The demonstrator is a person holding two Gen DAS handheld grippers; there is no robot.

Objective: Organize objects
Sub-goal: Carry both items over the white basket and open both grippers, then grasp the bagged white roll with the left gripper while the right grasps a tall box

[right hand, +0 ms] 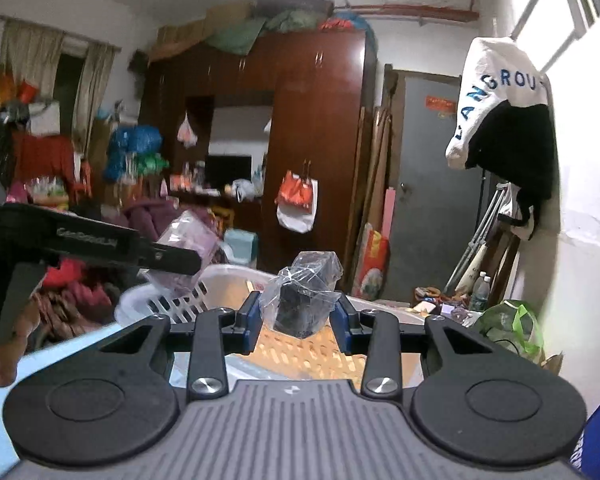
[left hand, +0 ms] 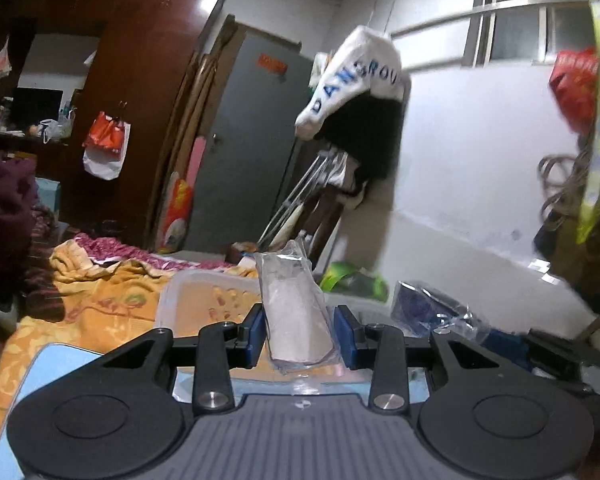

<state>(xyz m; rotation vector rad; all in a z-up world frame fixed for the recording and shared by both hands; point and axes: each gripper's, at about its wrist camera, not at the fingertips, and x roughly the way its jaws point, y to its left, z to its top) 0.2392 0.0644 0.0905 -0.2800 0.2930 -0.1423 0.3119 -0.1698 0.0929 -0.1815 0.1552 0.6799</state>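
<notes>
Pale grey-white packet [left hand: 296,312] in clear wrap, between blue pads [left hand: 256,330]. Black lump [right hand: 300,304] in clear wrap, likewise flanked by blue. White slatted basket [right hand: 172,300]. Orange-yellow patterned bedsheet [left hand: 96,300]. Dark reddish-brown wardrobe [right hand: 312,120]. Grey door [right hand: 428,200] with a red sticker. White cloth [left hand: 356,76] with blue lettering over black fabric. Orange-and-white hanging bag [right hand: 296,200]. Light-blue surface [left hand: 56,364] at lower left.

Right gripper [right hand: 297,316] clamped on a dark item in a clear plastic bag [right hand: 302,300], blue-padded fingers [right hand: 253,322] pressing either side, raised above a white slatted basket [right hand: 188,300]. At left, left gripper [right hand: 168,258] seen side-on holding a pale purple plastic-wrapped packet [right hand: 188,240]. Behind, a dark-red wardrobe [right hand: 312,128] and grey door [right hand: 428,208].
</notes>
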